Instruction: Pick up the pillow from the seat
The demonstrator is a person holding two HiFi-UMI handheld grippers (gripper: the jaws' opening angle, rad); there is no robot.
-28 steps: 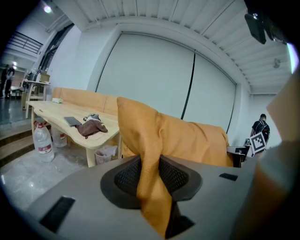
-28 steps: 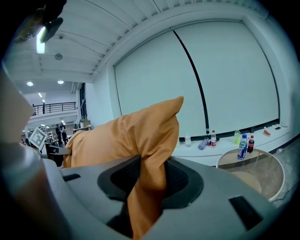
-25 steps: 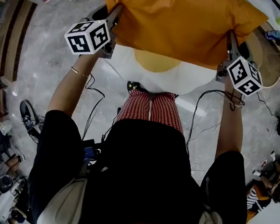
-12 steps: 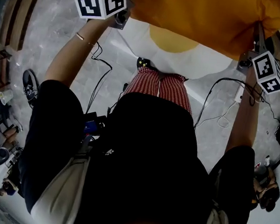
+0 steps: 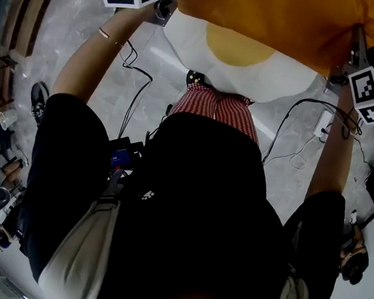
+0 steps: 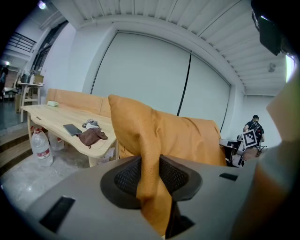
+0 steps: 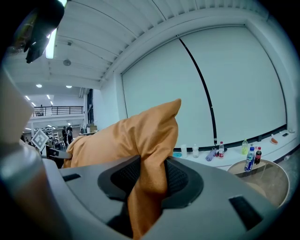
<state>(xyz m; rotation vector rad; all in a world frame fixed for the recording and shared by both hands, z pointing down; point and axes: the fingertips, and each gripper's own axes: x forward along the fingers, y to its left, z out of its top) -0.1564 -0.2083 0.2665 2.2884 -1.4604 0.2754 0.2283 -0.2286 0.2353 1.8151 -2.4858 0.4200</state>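
Matt orange cloth pillow (image 6: 154, 136); pale wood table (image 6: 56, 124)

No words, brands or numbers can be read; labels on the bottles (image 7: 250, 160) are too small to make out.

Open gap between raised pillow (image 5: 274, 18) and egg-patterned seat (image 5: 248, 75) below; wooden worktop (image 6: 51, 119) close on left, round bottle-bearing worktop (image 7: 275, 180) on right.

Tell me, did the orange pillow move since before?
Yes. The pillow has gone up the head view, uncovering more of the yellow middle of the egg-shaped seat.
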